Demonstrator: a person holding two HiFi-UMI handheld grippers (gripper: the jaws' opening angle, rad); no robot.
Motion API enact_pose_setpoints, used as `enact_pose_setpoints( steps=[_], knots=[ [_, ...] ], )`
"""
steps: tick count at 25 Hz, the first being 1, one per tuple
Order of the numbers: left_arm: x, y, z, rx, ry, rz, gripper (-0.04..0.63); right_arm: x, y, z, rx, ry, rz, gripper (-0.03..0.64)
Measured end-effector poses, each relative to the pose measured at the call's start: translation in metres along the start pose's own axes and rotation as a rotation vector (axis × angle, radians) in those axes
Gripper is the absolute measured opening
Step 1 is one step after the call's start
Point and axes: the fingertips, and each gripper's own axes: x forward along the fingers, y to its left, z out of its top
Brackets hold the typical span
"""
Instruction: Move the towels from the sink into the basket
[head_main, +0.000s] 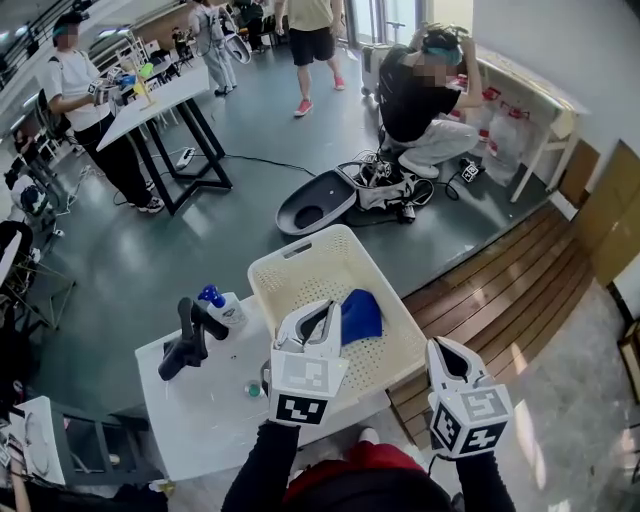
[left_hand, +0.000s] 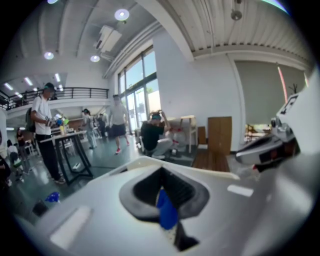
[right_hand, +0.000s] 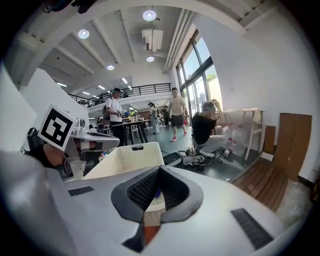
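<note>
Blue towel (head_main: 360, 315) lies in the basket (head_main: 290, 272), just beside my left gripper (head_main: 325, 310). Left gripper and right gripper (head_main: 446, 347) are closed, empty. Recommendation: open jaws wide before reaching for any remaining towel.

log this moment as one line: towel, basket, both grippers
blue towel: lying in white basket | left gripper: shut, empty, over basket's near rim | right gripper: shut, empty, right of basket
</note>
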Motion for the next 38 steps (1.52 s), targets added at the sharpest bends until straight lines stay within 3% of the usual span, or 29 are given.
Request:
enact_pose_setpoints(
  steps=[38],
  knots=[
    [-0.122,0.035,-0.039,-0.139,-0.115,0.027,0.005,-0.017,0.11,0.019,-0.076,-0.104,0.107,0.008]
  ],
)
